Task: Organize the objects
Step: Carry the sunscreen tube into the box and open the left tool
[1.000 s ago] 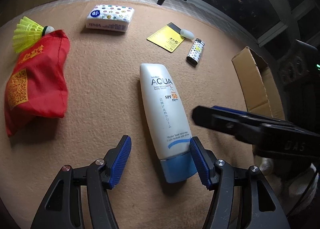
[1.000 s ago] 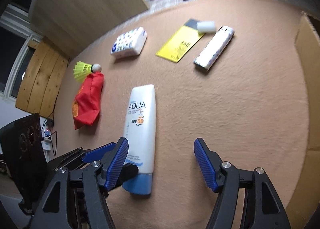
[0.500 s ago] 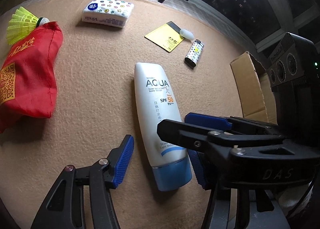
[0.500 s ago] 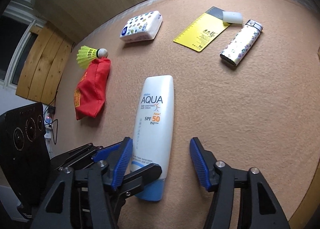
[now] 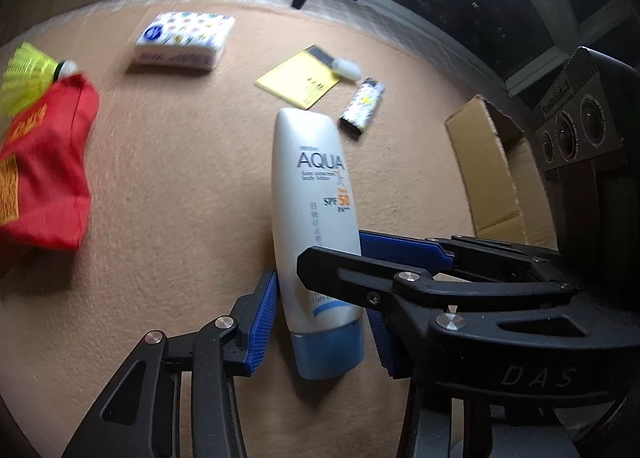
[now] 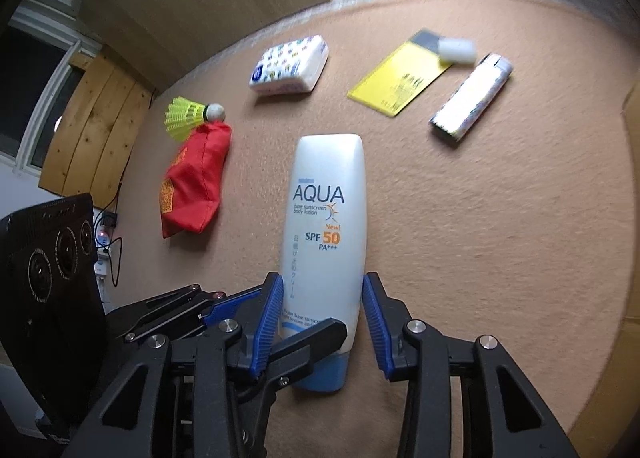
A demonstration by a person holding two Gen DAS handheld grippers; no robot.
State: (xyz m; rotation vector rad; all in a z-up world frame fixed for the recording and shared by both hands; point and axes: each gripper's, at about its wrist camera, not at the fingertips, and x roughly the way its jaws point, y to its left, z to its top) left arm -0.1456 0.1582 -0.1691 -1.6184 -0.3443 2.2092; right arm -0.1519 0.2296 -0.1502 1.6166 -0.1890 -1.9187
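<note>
A white AQUA sunscreen tube (image 5: 316, 217) with a blue cap lies on the tan carpet; it also shows in the right wrist view (image 6: 326, 234). My left gripper (image 5: 320, 318) has closed on its lower body, both blue pads against its sides. My right gripper (image 6: 324, 318) straddles the same end, its pads close to the tube sides with slight gaps. The right gripper's finger crosses over the tube in the left wrist view.
A red pouch (image 6: 192, 181), yellow shuttlecock (image 6: 188, 115), tissue pack (image 6: 288, 63), yellow card (image 6: 400, 81) with a white capsule (image 6: 456, 49), and a lighter (image 6: 472, 97) lie on the carpet. A cardboard box (image 5: 492, 173) stands at the right. A black speaker (image 6: 44, 270) is at the left.
Both grippers have narrowed around the tube's lower end; the left pads now touch it. The right gripper has moved further over the tube.
</note>
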